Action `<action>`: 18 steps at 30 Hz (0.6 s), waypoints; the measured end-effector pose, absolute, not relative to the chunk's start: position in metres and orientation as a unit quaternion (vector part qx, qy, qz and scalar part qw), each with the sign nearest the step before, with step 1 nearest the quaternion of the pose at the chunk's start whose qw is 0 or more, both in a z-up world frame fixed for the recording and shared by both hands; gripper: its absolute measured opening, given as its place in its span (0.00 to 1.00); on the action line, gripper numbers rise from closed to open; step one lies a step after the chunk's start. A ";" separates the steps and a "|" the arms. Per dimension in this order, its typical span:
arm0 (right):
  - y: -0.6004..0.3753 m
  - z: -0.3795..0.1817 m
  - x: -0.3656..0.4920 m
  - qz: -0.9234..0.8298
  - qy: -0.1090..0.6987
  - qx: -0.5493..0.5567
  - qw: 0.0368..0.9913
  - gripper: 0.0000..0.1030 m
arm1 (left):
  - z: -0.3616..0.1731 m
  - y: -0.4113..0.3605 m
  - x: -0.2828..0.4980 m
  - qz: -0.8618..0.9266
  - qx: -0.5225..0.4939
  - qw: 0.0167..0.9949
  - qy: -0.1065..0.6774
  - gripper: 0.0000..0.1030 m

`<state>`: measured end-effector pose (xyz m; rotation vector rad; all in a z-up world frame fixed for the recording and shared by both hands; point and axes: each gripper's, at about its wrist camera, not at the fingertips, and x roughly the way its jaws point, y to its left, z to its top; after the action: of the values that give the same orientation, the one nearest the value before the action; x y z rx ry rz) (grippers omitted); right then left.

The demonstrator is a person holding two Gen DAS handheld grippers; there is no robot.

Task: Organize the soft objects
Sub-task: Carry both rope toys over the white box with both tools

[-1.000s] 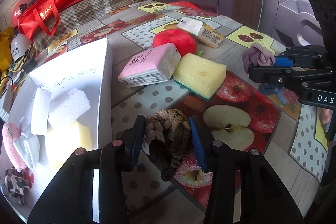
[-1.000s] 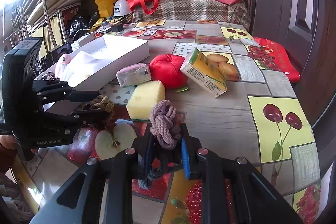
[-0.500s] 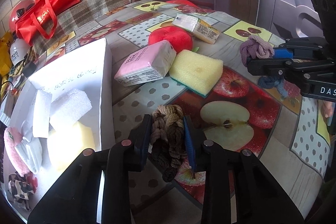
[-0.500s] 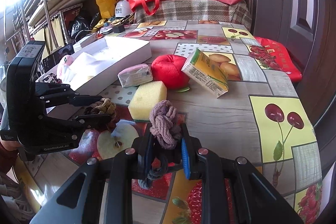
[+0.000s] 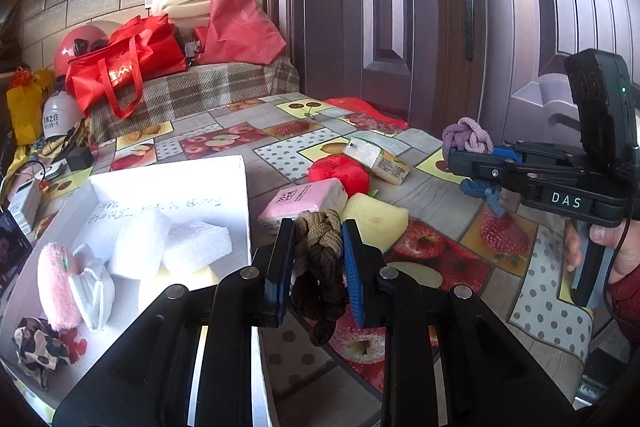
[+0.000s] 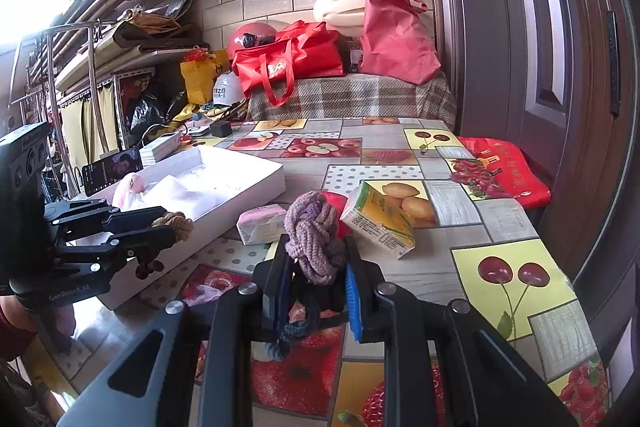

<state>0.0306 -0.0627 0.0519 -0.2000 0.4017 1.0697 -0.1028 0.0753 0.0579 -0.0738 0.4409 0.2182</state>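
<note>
My left gripper is shut on a brown knotted rope, held above the table beside the white box; the rope's tail hangs below the pads. My right gripper is shut on a purple knotted rope with a blue tail, also lifted off the table. Each gripper shows in the other's view: the right gripper at the right, the left gripper at the left near the box. On the table lie a pink tissue pack, a yellow sponge and a red plush apple.
The white box holds white foam blocks, a pink plush and a patterned cloth. A yellow carton lies on the fruit-print tablecloth. Red bags sit at the far end. A dark door stands on the right.
My left gripper closed on the brown rope and lifted it off the table toward the box. My right gripper rose a little with the purple rope; both views tilted up.
</note>
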 end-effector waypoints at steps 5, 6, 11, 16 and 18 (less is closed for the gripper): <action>-0.063 0.052 0.031 0.505 0.193 -0.093 0.836 0.22 | 0.059 0.082 -0.108 0.083 -0.068 0.970 0.218 0.22; -0.063 0.052 0.030 0.506 0.194 -0.092 0.835 0.22 | 0.059 0.081 -0.108 0.081 -0.067 0.970 0.218 0.22; -0.068 0.053 0.029 0.504 0.187 -0.080 0.840 0.22 | 0.065 0.070 -0.115 0.072 -0.059 0.976 0.194 0.22; -0.074 0.056 0.022 0.500 0.159 -0.058 0.849 0.22 | 0.075 0.069 -0.137 0.109 -0.040 0.983 0.140 0.22; -0.071 0.058 0.016 0.501 0.146 -0.057 0.851 0.22 | 0.077 0.068 -0.143 0.131 -0.021 0.983 0.127 0.22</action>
<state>0.0160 -0.0715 0.0580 -0.1190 0.3064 1.0548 -0.1434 0.0677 0.0768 -0.0427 0.2546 0.2638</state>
